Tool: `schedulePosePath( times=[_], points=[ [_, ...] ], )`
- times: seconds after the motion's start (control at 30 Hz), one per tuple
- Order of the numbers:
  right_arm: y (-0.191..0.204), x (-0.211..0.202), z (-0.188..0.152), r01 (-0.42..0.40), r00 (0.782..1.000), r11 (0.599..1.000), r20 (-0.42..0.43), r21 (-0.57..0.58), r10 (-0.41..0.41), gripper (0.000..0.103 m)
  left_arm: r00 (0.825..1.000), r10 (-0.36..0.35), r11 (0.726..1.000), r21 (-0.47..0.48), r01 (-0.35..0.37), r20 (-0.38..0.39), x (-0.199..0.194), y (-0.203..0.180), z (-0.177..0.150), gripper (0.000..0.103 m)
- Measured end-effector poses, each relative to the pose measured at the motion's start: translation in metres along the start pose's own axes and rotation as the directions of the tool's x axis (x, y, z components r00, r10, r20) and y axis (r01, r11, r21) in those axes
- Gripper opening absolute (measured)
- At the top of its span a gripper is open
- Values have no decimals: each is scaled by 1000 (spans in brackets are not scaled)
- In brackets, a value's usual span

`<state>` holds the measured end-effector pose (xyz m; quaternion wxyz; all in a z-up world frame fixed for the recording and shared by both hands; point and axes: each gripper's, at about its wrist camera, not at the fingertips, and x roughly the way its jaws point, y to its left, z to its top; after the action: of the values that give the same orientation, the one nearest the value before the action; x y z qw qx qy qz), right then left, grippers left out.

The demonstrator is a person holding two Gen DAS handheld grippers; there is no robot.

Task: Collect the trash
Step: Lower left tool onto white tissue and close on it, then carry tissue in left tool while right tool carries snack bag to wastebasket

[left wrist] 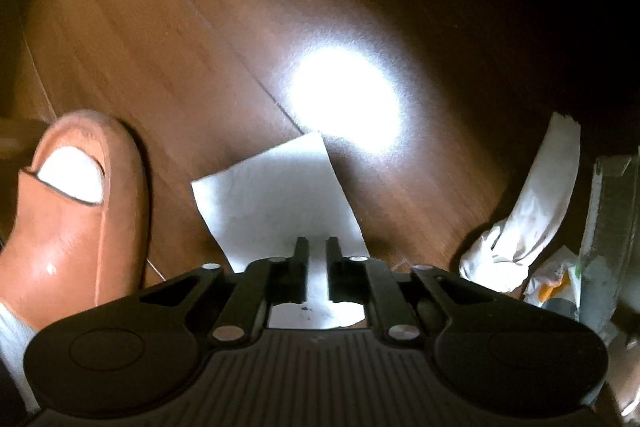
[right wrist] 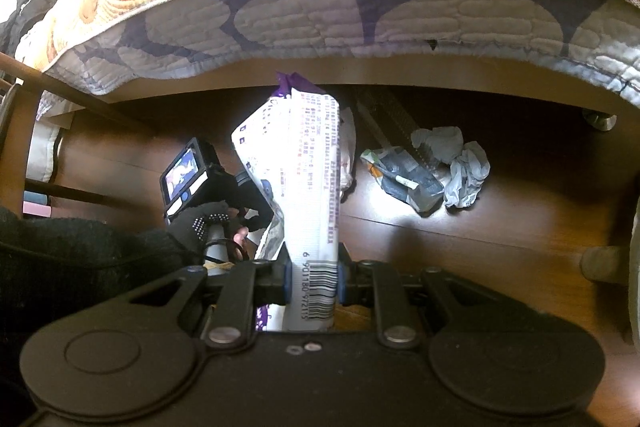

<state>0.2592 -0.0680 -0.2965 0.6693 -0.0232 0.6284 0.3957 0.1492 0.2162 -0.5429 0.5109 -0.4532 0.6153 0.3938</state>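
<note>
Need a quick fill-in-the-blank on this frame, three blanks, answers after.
1. The right gripper holds a white wrapper printed with a ____ near the fingers.
2. The sheet of white paper lies on the ____ floor.
3. Beside the paper stands a foot in an ____ slipper.

Answers: barcode; wooden; orange

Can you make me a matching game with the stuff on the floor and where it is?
Things:
1. white paper
2. purple-and-white packet
3. crumpled tissue
4. slipper

Places:
A. held in the right gripper
B. left of the white paper
C. under the bed edge, beside a flat wrapper
D. between the left gripper's fingers

Pairs: 1-D, 2-A, 3-C, 4-B
</note>
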Motion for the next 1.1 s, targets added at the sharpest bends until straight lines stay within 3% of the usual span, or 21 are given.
schedulePosePath(
  times=[0.03, 0.1, 0.13, 0.3, 0.5, 0.63, 0.73, 0.87, 1.1],
  points=[
    [0, 1, 0, -2, 1000, 1000, -1, 0, 2, 19, 1000, 1, 1000, -2, -1, -7, 5, 7, -2, 24],
    [0, 2, 0, -3, 1000, 1000, -6, -1, 3, 19, 1000, 3, 1000, 2, -3, 2, 5, 7, -3, 63],
    [0, 3, 0, -4, 1000, 1000, -8, -1, 4, 19, 1000, 6, 1000, 1, -6, 13, 5, 7, -5, 68],
    [-2, 4, 0, -2, 1000, 1000, -16, 12, 2, 20, 999, 47, 999, 12, -47, 28, 15, -4, -9, 69],
    [-2, 6, 0, -3, 1000, 1000, -21, 23, 3, 20, 999, 40, 999, -21, -39, 36, 26, -4, -23, 70],
    [-2, 6, 1, -2, 1000, 1000, -19, 27, 3, 19, 999, -15, 999, -49, 17, 46, 30, 3, -28, 55],
    [-2, 6, 1, 0, 1000, 1000, -16, 25, 1, 20, 999, -17, 999, -34, 19, 51, 26, 2, -30, 43],
    [-2, 6, 0, 2, 1000, 1000, -12, 26, -2, 20, 999, -26, 999, -27, 27, 39, 24, 1, -25, 7],
    [0, 1, 0, 14, 1000, 1000, 10, 11, -15, 19, 999, -37, 999, 39, 36, 35, 2, -5, -16, 6]
  ],
)
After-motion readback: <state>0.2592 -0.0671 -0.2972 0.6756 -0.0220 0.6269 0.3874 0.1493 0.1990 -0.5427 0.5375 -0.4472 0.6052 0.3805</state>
